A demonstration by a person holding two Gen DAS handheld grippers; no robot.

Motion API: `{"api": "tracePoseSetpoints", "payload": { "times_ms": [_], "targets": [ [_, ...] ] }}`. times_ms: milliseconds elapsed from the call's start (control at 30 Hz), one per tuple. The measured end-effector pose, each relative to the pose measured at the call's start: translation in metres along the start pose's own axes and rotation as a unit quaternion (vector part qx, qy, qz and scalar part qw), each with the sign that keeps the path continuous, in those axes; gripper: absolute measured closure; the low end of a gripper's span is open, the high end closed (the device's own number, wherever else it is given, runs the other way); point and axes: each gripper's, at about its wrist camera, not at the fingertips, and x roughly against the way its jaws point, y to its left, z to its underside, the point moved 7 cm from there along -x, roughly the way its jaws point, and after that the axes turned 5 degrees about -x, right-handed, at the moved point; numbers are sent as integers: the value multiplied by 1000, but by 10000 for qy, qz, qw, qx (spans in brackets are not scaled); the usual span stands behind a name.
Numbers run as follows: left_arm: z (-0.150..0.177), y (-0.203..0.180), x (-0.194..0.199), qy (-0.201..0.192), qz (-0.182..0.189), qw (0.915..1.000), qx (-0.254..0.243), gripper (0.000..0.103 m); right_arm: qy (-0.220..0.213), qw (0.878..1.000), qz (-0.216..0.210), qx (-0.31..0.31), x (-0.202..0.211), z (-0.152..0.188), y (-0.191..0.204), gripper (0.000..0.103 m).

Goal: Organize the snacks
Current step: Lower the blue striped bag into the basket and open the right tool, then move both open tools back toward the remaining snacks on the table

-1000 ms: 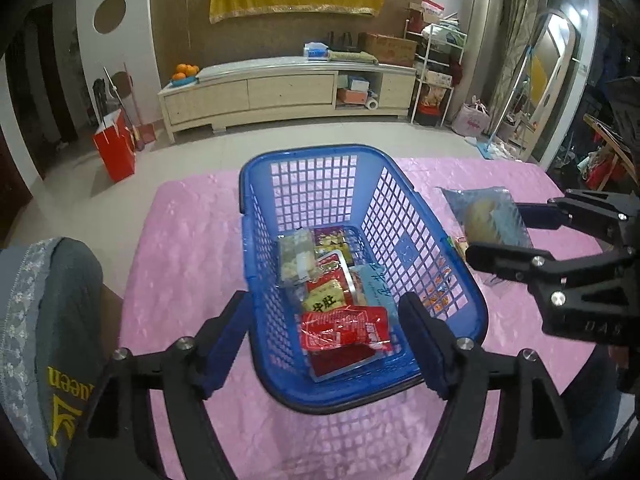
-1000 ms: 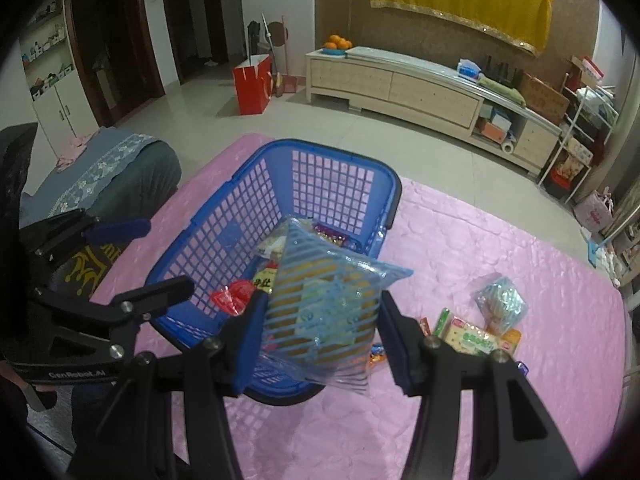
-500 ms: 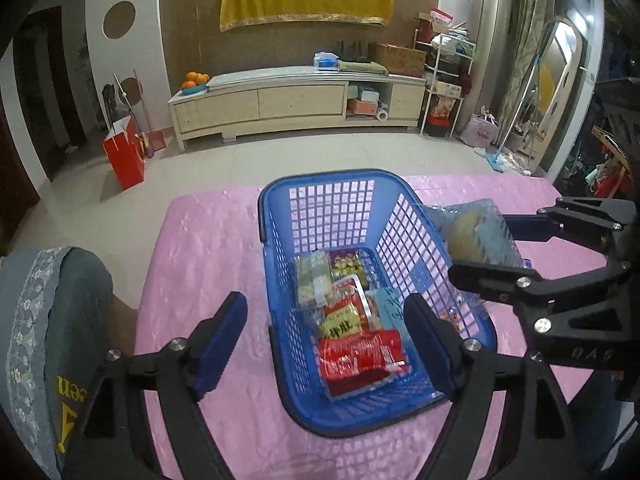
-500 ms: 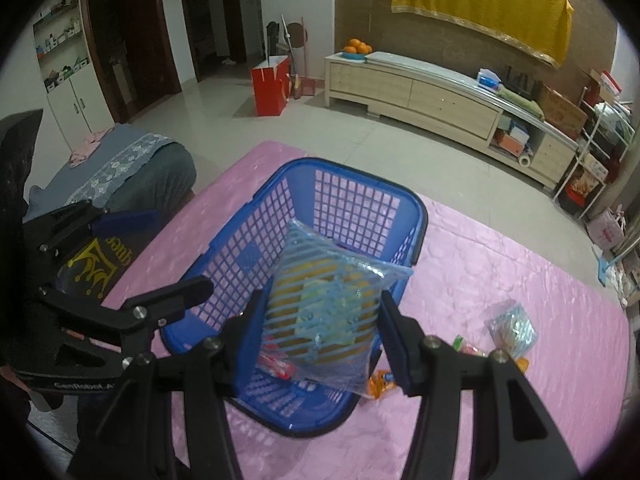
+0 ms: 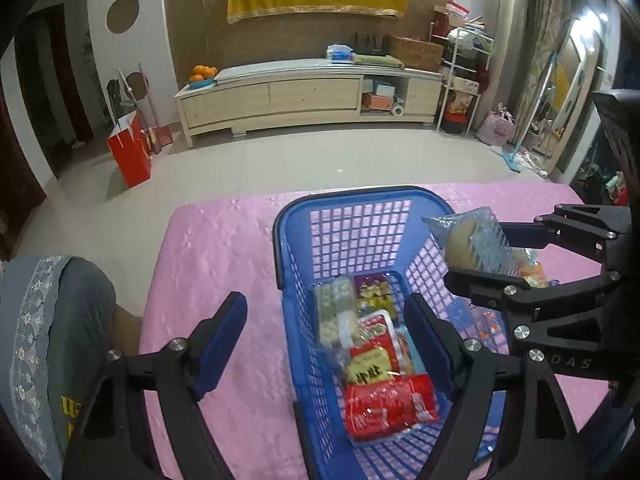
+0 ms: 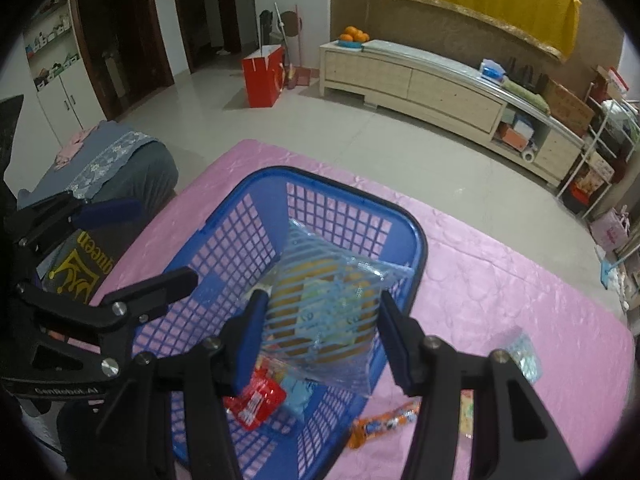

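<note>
Snacks fill the floor of a blue plastic basket [image 5: 352, 216] that stands on a pink quilted tablecloth [image 5: 224, 256]. In the left wrist view a red packet [image 5: 388, 404] lies nearest the camera, a yellow-labelled packet [image 5: 368, 372] bearing dark Chinese characters sits just beyond it, and a clear pack of pale pieces [image 5: 332, 312] lies beside a purple-and-yellow packet [image 5: 374, 290] toward the far wall of the basket.

The right gripper [image 6: 322, 336] clasps a blue-striped transparent bag [image 6: 328, 308] between its blue pads and holds it above the basket's interior, over the right-hand rim. A yellowish, bun-like item shows through the film. The letters "DAS" are legible on that gripper's black body in the left wrist view.

The left gripper [image 5: 326, 340] hangs with its jaws spread wide and nothing between them; its left finger is over the cloth and its right finger over the basket. Its body carries the marking "GenRobot.AI" in the right wrist view.

Outside the basket, on the cloth, lie an orange wrapper [image 6: 380, 420] just beside the basket wall and a small clear packet [image 6: 524, 356] farther right. A grey cushion [image 6: 100, 268] at the table's left edge shows the yellow word "queen" under a crown design.
</note>
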Motion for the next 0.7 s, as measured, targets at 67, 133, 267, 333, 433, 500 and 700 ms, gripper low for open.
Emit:
{"api": "tracePoseSetpoints", "payload": {
  "times_ms": [67,133,267,333,433,500,700],
  "targets": [
    [0,4,-7,56,-48,10000,56,24,54,9999,-87,78,-7,-2,2,43],
    [2,8,-11,101,-100,9998,136,24,77,9997,34,214,-12,-1,1,41],
    [7,7,-8,128,-102,9997,199,24,-147,9986,476,183,-1,4,-11,17],
    [8,3,-3,117,-125,9997,160,24,-134,9990,412,106,8,11,-15,17],
    [10,-5,9,68,-84,9998,138,24,-121,9991,396,47,24,21,-19,17],
    [11,-12,20,5,-53,9999,116,24,-133,9992,382,6,38,27,-22,17],
    [8,-41,64,-311,123,9994,-15,24,-290,9990,272,-217,88,44,-30,17]
  ]
}}
